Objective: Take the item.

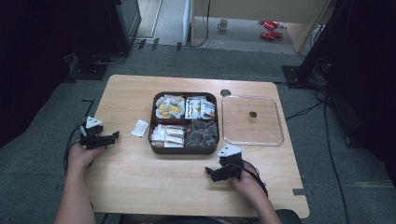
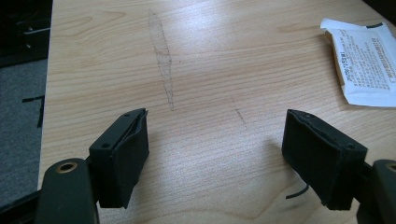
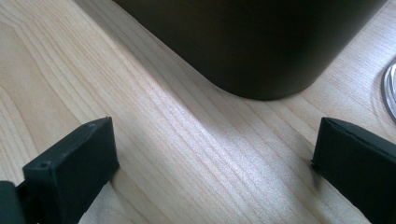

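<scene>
A dark brown four-compartment box [image 1: 184, 148] of packets and snacks stands at the table's middle. One loose white packet [image 1: 139, 128] lies just left of it; the same packet [image 2: 365, 65] shows at the right edge of the left gripper view. My left gripper [image 1: 113, 136] rests at the table's left side, open, with bare wood between its jaws [image 2: 217, 154]. My right gripper [image 1: 209, 173] sits near the front, below the box, open and empty [image 3: 212, 163]. The box's dark rounded corner [image 3: 261, 46] rises just beyond its jaws.
A clear square lid [image 1: 252, 120] lies flat to the right of the box. The wooden table [image 1: 140, 186] stands on grey carpet. Beyond the far edge stand dark stands, cables, a mug [image 1: 222, 24] and red objects [image 1: 270, 29] on the floor.
</scene>
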